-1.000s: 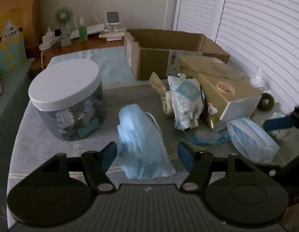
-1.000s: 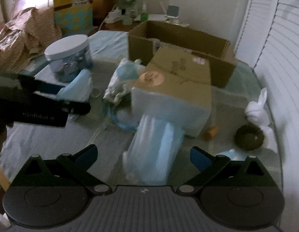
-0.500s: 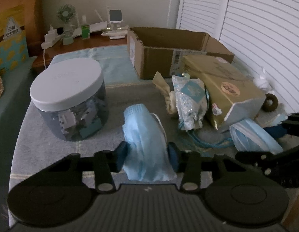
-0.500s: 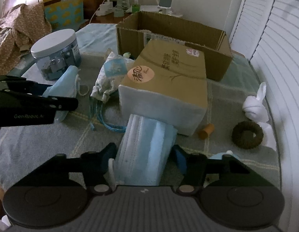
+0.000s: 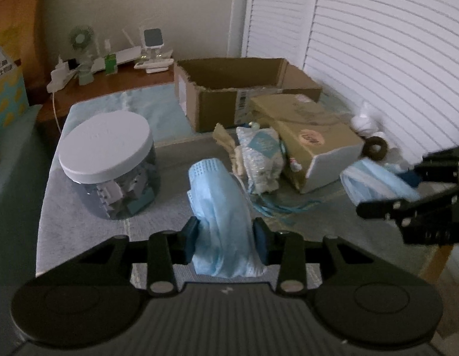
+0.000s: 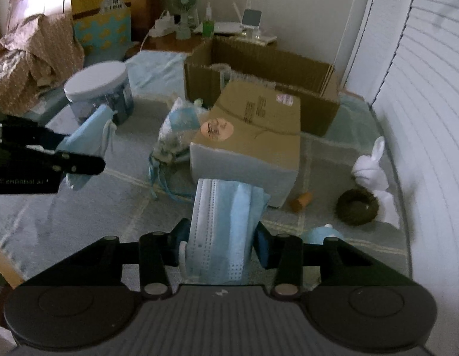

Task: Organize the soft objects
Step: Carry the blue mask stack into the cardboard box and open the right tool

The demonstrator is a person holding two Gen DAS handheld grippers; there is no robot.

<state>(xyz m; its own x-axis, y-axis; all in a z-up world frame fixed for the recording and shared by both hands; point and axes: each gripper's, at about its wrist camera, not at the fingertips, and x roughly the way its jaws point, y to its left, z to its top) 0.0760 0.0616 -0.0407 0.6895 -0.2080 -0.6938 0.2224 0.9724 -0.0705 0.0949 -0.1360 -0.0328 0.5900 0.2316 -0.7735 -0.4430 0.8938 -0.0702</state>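
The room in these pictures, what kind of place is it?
Probably a home bedroom: white louvred doors, a crumpled brown patterned cloth, and a wooden side table holding a small green desk fan.

left mask (image 5: 222, 216): pale blue, dotted embossing at its far end
right mask (image 6: 222, 231): light blue with pleat lines, whiter strip on one side
gripper pads (image 5: 260, 237): dark blue on black fingers
jar (image 5: 109, 160): white lid, clear wall showing grey and teal pieces
closed box (image 6: 253, 136): tan top, round peach sticker, white near face
open carton (image 6: 259, 71): brown corrugated
rabbit figure (image 6: 370, 166): white
ring (image 6: 357, 206): dark olive brown
tablecloth (image 6: 81, 207): grey-blue with pale crossing stripes
shutters (image 5: 377, 44): white slats
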